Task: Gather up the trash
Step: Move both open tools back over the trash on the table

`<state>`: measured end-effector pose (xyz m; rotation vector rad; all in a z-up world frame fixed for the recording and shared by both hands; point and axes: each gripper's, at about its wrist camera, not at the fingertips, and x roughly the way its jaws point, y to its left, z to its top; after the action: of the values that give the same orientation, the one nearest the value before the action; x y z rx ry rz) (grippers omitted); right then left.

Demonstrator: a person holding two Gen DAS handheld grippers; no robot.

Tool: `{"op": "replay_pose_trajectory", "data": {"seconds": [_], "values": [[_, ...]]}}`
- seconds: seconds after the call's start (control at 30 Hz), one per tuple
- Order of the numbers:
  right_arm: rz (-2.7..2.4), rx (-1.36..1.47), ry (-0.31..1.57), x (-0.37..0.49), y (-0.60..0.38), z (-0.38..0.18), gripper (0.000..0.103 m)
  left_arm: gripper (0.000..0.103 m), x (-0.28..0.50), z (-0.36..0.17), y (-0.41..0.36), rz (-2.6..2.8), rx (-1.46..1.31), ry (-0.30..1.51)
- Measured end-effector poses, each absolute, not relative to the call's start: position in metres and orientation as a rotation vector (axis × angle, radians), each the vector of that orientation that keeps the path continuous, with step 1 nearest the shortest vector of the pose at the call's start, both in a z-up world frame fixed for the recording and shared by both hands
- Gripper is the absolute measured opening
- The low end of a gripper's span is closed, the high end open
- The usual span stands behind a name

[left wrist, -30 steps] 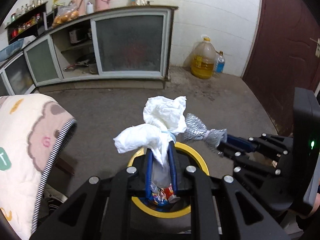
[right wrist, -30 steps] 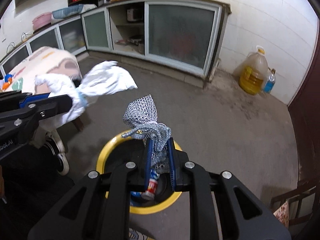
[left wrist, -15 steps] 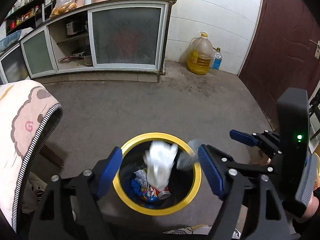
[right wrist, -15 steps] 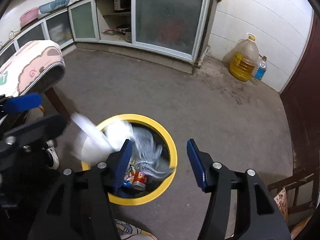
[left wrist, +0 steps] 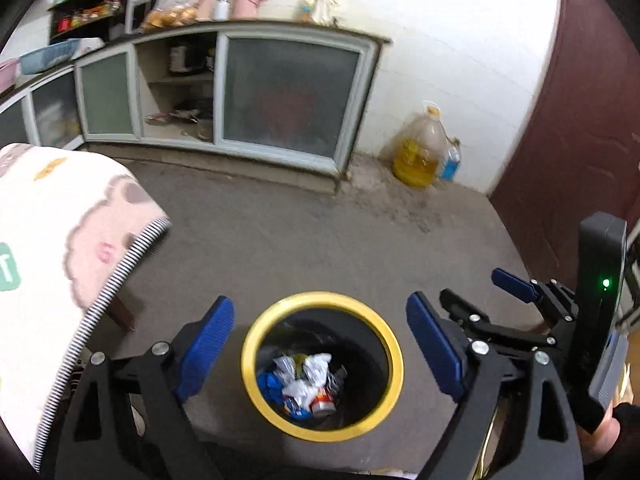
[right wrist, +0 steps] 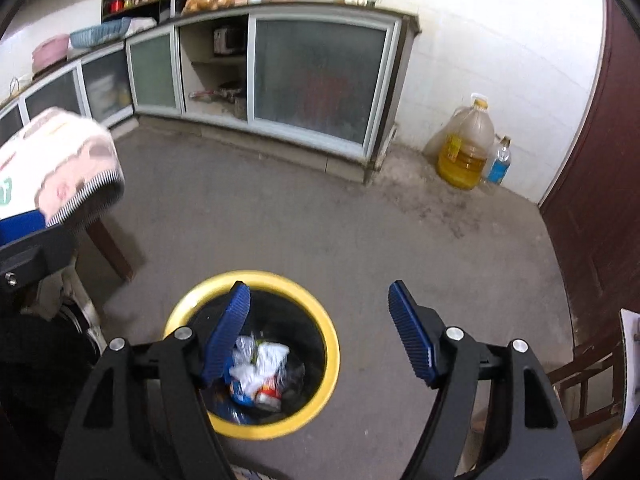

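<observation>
Jaws of both the left gripper and right gripper were spreading, empty, above the bin; trash lay inside. Risk: descending fingers could clip the rim and tip it.

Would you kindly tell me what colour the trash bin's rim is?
Yellow; the trash bin's rim rings a dark interior, clearest in the left wrist view.

no legible text, patterned cloth print, oil jug label and wall poster all blurred

Grey floor, white tiled wall, glass-door cabs
</observation>
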<state>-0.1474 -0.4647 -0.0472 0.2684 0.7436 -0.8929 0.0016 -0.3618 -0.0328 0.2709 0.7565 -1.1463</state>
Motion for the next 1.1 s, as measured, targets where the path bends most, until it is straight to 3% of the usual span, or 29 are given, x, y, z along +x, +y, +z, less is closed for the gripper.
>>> {"op": "replay_pose_trajectory", "data": {"seconds": [0.43, 0.57, 1.1], "values": [[-0.637, 0.100, 0.453, -0.032, -0.411, 0.069, 0.076, 0.089, 0.098, 0.046, -0.229, -0.854, 0.066, 0.595], [-0.435, 0.069, 0.387, 0.020, -0.365, 0.087, 0.089, 0.093, 0.128, 0.058, -0.156, -0.678, 0.033, 0.535], [0.229, -0.012, 0.505, 0.204, -0.177, 0.068, 0.089, 0.095, 0.213, 0.045, 0.083, -0.119, -0.083, 0.610]]}}
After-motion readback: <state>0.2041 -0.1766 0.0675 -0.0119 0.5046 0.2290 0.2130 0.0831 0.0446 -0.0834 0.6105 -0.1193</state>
